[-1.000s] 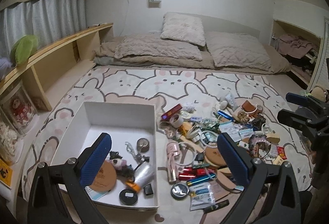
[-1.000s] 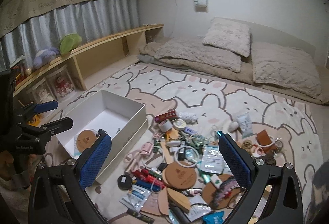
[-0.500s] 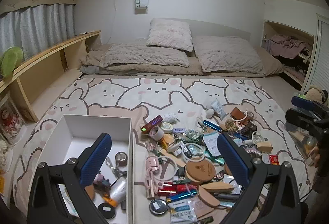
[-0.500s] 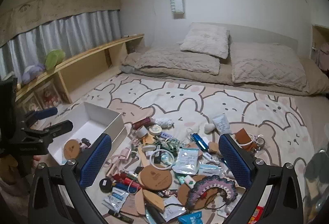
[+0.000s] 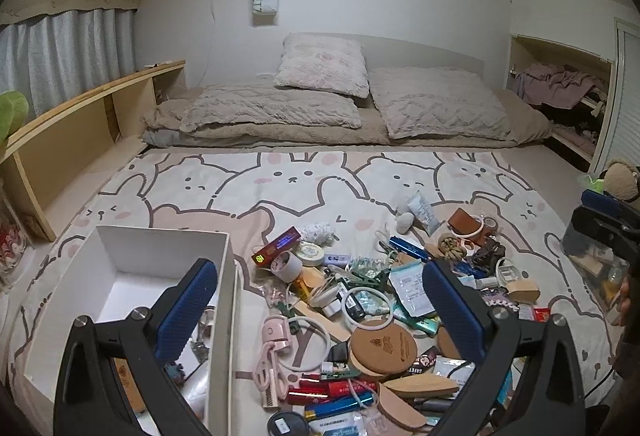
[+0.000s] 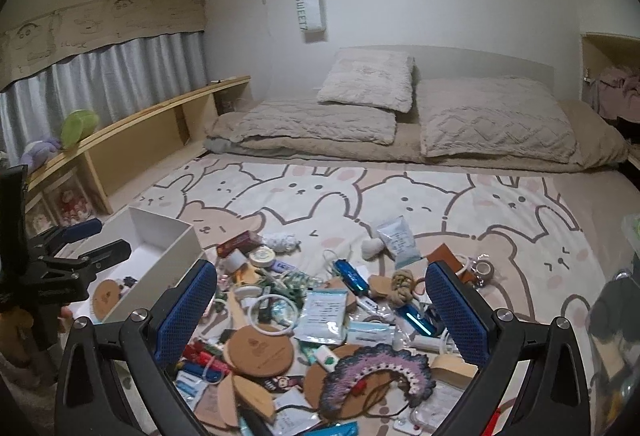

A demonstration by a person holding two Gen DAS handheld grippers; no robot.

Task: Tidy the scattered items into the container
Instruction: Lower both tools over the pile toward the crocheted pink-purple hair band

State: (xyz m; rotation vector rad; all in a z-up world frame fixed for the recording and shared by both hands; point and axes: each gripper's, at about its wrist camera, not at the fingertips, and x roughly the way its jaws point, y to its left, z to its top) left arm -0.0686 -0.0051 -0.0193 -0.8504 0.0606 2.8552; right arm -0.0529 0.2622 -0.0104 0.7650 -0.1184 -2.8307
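Note:
A white box (image 5: pixel 160 248) stands on the bunny-print blanket at the left, with several small items inside, partly hidden behind my left finger. To its right lies a dense pile of scattered items: a cork coaster (image 5: pixel 382 346), a pink eyelash curler (image 5: pixel 272 352), a white ring (image 5: pixel 366 310) and a blue tube (image 5: pixel 408 250). My left gripper (image 5: pixel 320 312) hangs open and empty over the box's right wall and the pile. My right gripper (image 6: pixel 320 310) is open and empty above the pile, over a cork coaster (image 6: pixel 258 350) and a crocheted purple piece (image 6: pixel 380 368). The white box (image 6: pixel 168 232) sits to its left.
The bunny-print blanket (image 5: pixel 300 179) spreads bare beyond the pile, up to pillows and quilts (image 5: pixel 320 103) at the far wall. A wooden shelf (image 5: pixel 80 123) runs along the left. A clear container (image 5: pixel 592 264) and a plush toy (image 5: pixel 620 179) sit at the right edge.
Both views have tilted up and drawn back. My left gripper has shifted right, from above the box interior to its right wall and the pile. Both grippers stayed open.

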